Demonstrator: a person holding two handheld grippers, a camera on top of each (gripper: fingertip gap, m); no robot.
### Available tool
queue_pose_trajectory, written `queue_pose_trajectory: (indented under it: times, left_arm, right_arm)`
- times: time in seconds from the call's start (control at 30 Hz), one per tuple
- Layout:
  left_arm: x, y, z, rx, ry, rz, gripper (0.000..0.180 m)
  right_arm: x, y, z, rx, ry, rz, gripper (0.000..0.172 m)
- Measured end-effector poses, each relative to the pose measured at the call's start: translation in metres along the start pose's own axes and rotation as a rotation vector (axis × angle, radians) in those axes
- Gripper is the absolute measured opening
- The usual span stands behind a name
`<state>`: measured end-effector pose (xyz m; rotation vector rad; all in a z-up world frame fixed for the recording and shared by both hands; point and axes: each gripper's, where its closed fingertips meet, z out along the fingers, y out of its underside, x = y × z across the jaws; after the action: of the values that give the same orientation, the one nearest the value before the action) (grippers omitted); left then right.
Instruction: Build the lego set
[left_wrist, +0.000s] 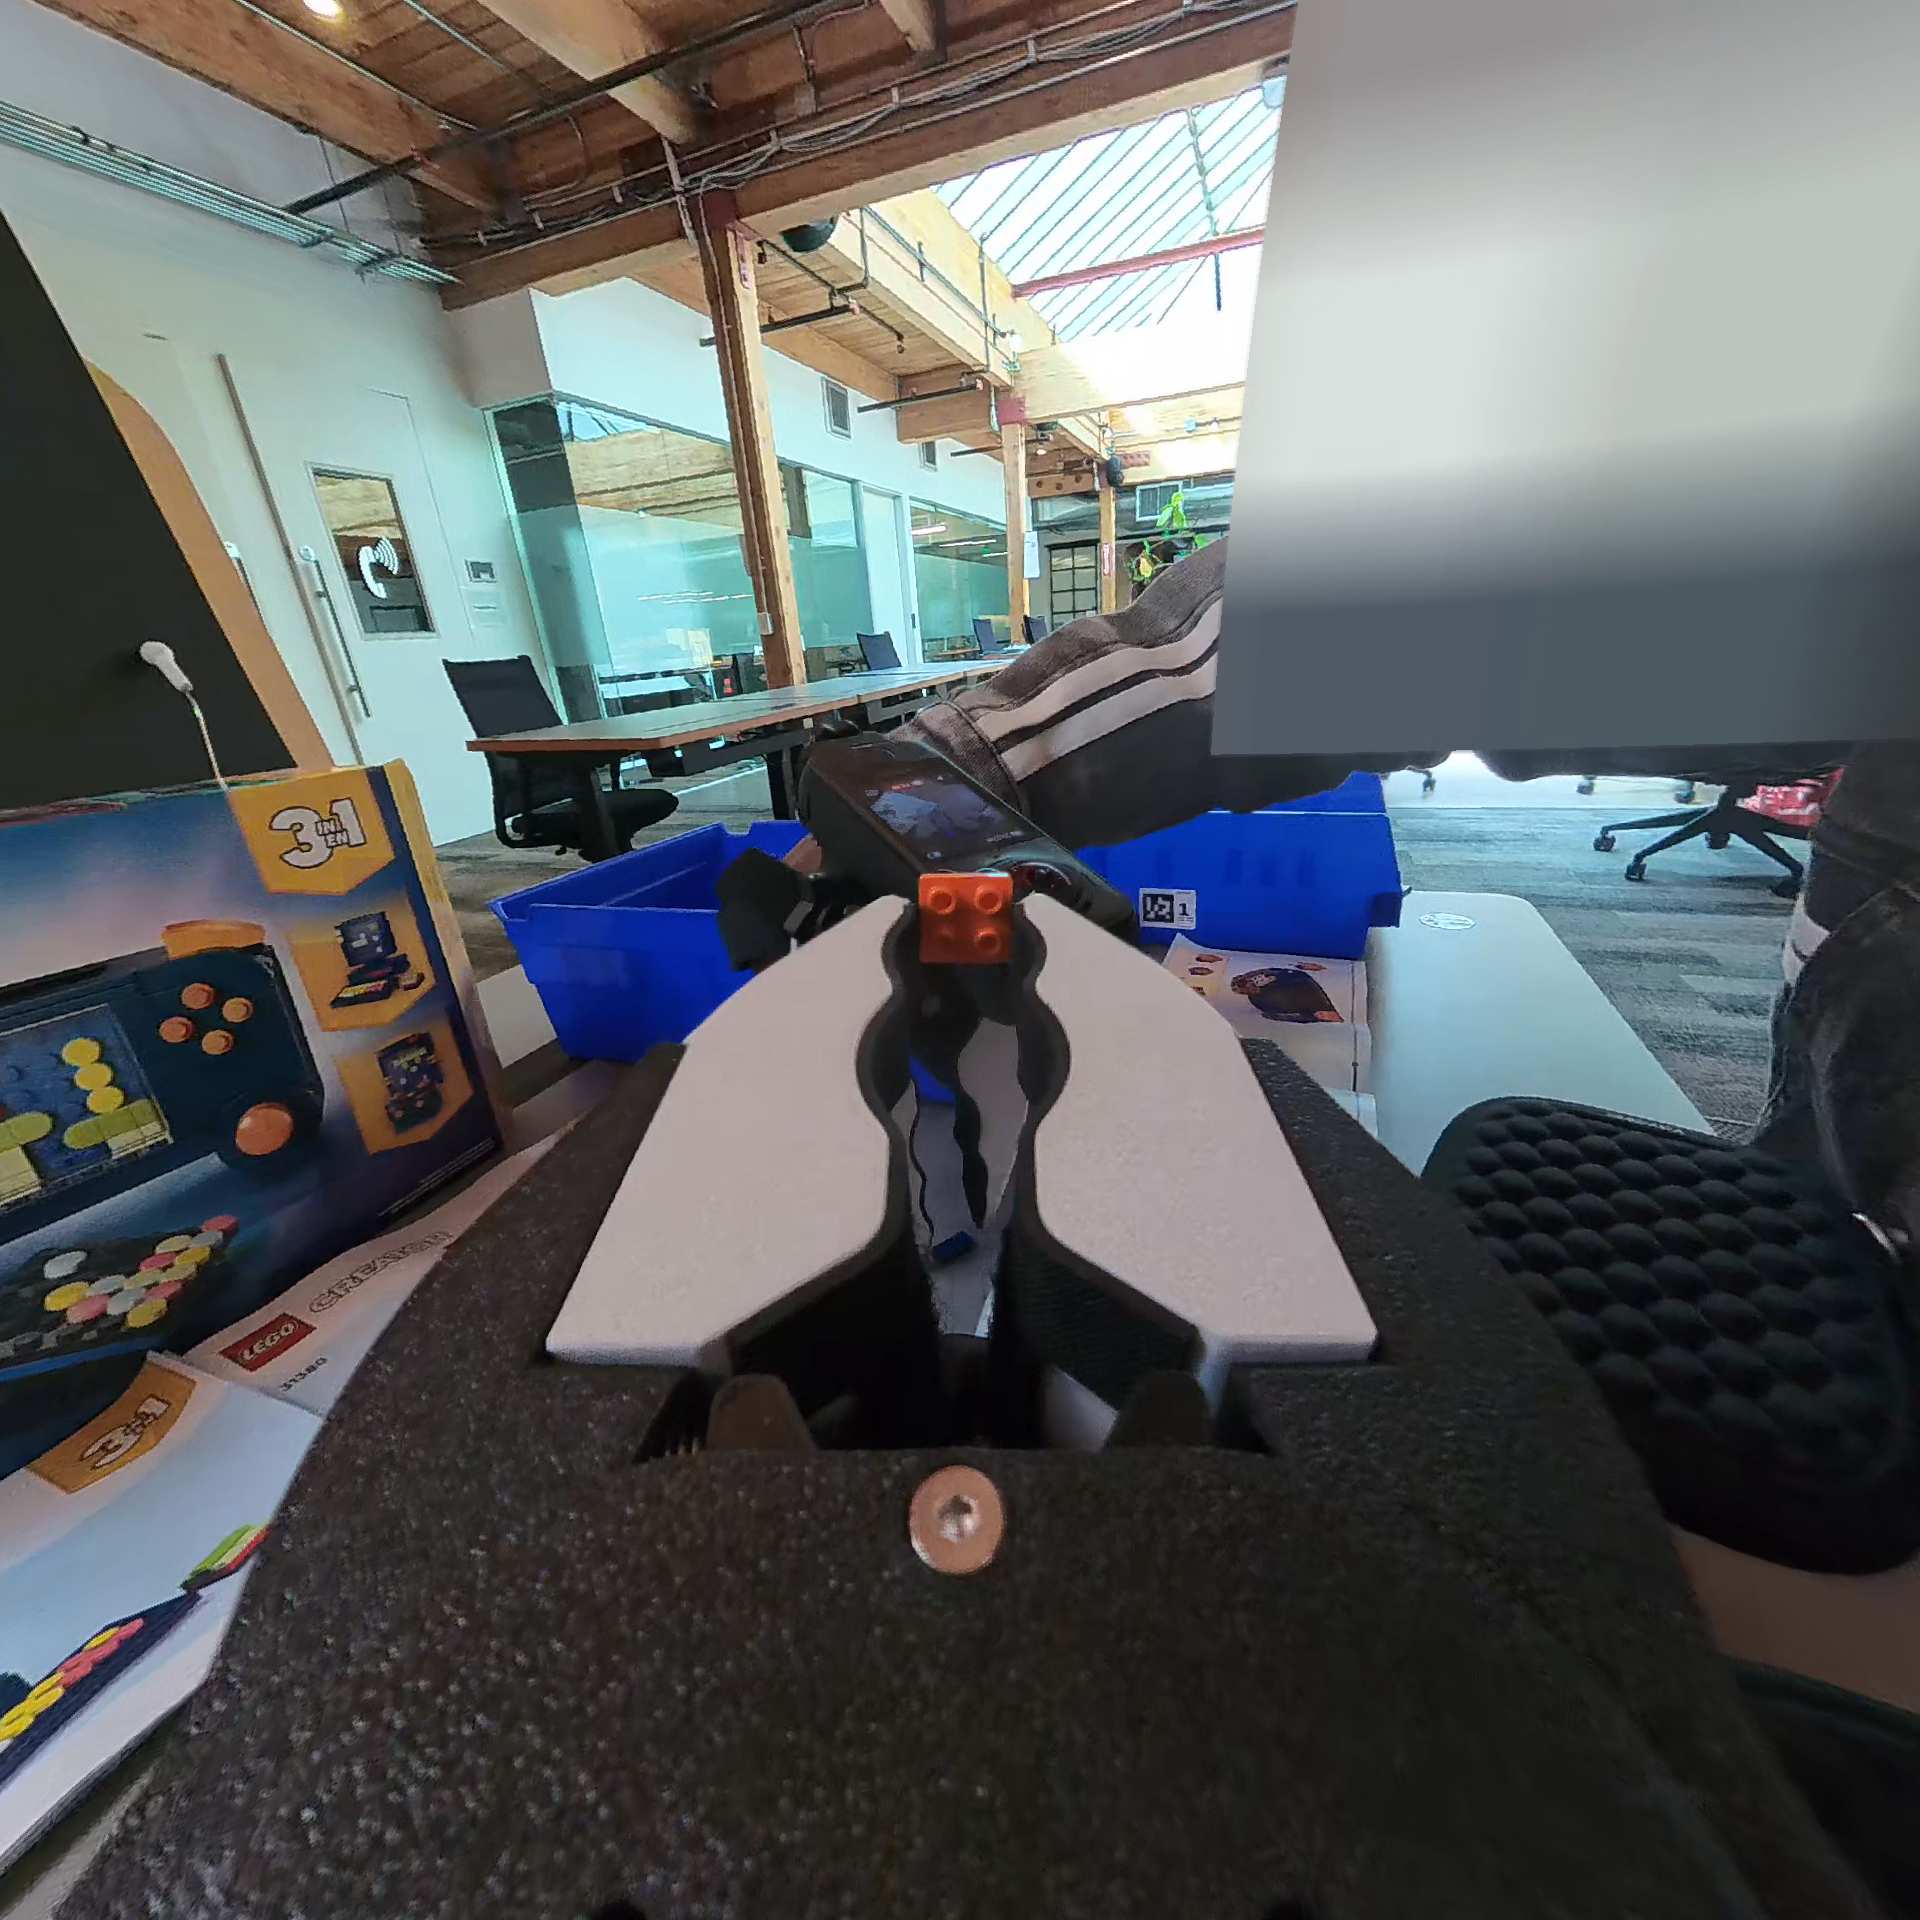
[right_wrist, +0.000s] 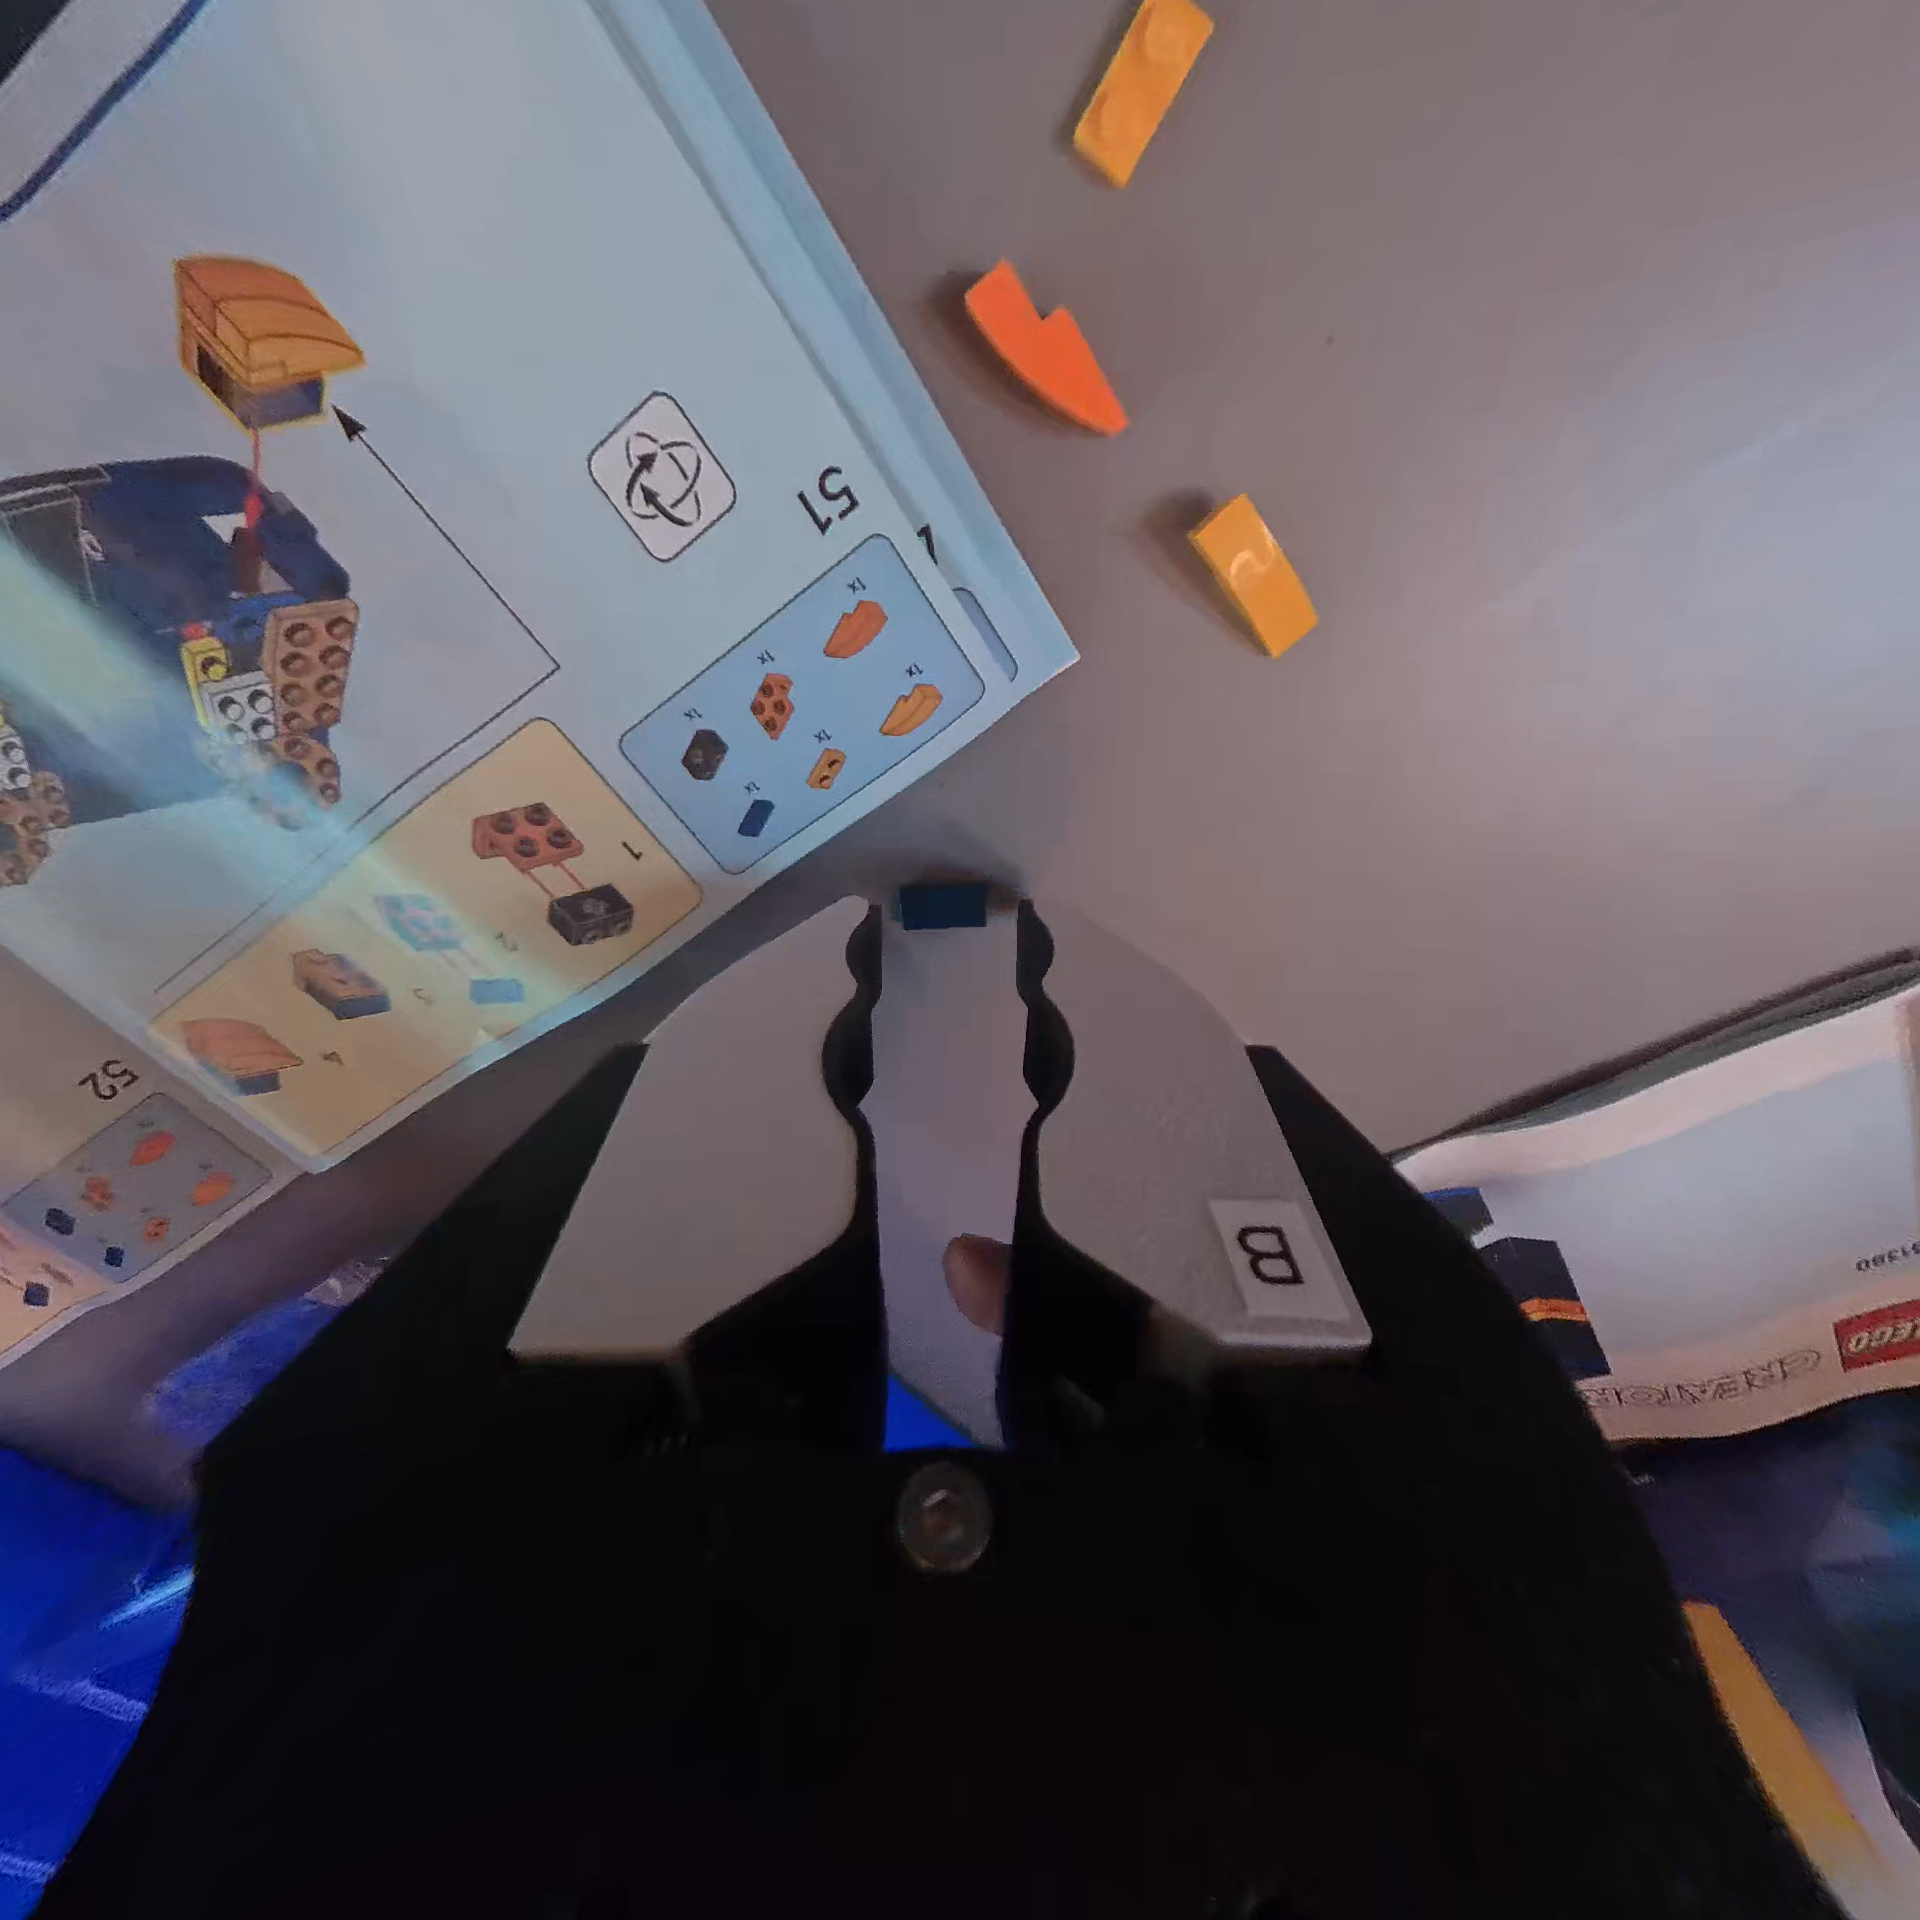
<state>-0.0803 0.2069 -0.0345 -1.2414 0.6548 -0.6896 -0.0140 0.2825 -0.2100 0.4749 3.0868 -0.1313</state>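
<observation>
Open-plan office space with exposed timber beams, glass partitions and long desks forms the background of the left wrist view. Work takes place on a grey table (right_wrist: 1507, 436).

Left gripper (left_wrist: 964, 925): raised above the table, jaws set narrow, clamped on an orange brick (left_wrist: 965, 916) with four studs facing the camera. Both fingertips press against the brick's sides. Directly behind it, the other gripper's body with a lit screen (left_wrist: 925, 805) is visible, carried by an arm in a dark sleeve with white stripes (left_wrist: 1101, 675). Blue bins (left_wrist: 623, 935) stand beyond, and a toy set box (left_wrist: 208, 1039) stands upright at the left.

Right gripper (right_wrist: 948, 914): pointed down at the table, jaws parted. A small dark blue brick (right_wrist: 943, 906) lies on the table between the two fingertips. It sits close to the left fingertip (right_wrist: 868, 925); a visible gap remains between the brick and the right fingertip (right_wrist: 1029, 925), so the brick is not clamped.

Nearby items in the right wrist view:
- Open instruction booklet (right_wrist: 468, 416), just left of the blue brick.
- Orange curved piece (right_wrist: 1044, 353), beyond the fingertips.
- Yellow-orange flat piece (right_wrist: 1143, 88), farther off.
- Yellow-orange sloped piece (right_wrist: 1252, 577), to the right, apart from the others.
- Second booklet (right_wrist: 1714, 1247), at the right edge.
</observation>
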Motion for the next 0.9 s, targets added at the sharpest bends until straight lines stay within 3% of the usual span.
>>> queue_pose_trajectory:
  times: [0.13, 0.23, 0.47, 0.9]
  left_arm:
    - [0.001, 0.004, 0.002, -0.011, 0.008, -0.005, 0.015]
    - [0.002, 0.006, 0.003, -0.019, 0.017, -0.017, 0.015]
    - [0.002, 0.008, 0.003, -0.025, 0.015, -0.020, 0.015]
    - [0.005, 0.010, 0.005, -0.037, 0.029, -0.022, 0.015]
  right_arm:
    - [0.005, 0.002, 0.004, 0.003, 0.025, 0.001, 0.016]
    - [0.003, -0.005, 0.005, 0.052, 0.020, 0.041, 0.000]
    - [0.001, -0.010, -0.002, 0.118, 0.064, 0.157, 0.015]
    - [-0.001, -0.013, 0.004, 0.074, 0.141, -0.006, 0.023]
